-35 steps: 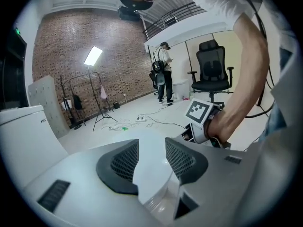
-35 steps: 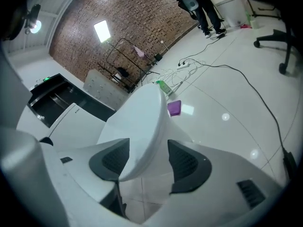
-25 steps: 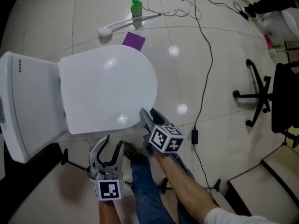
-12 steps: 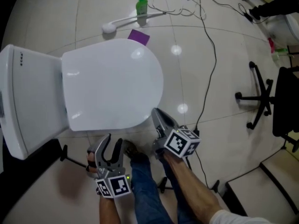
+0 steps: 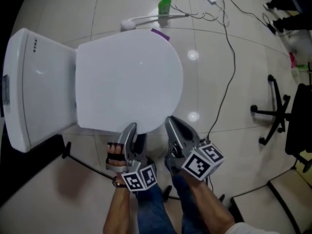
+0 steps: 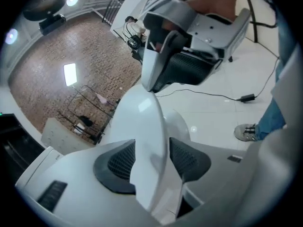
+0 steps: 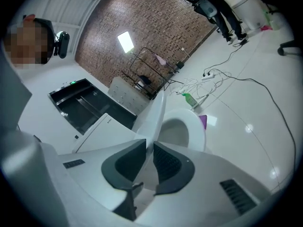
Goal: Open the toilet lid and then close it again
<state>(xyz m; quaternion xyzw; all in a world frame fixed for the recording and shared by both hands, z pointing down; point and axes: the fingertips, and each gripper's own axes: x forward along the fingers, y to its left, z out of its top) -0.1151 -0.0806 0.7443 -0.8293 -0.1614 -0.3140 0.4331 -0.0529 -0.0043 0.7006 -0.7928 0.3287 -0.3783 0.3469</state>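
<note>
One toilet (image 5: 34, 91) has its toilet lid (image 5: 127, 77) part-raised off the seat (image 7: 191, 126), front rim nearest the person. Right gripper (image 5: 170, 125) is clamped on that rim; left gripper (image 5: 135, 134), jaws just opened wider, straddles the rim beside it without pressing. To lift well, the right grip should follow the hinge's arc up and back, the left closing only if the lid needs steadying.

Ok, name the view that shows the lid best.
Head view: the whole lid shows from above. The left gripper view and right gripper view each catch only its rim, edge-on and close.
</note>
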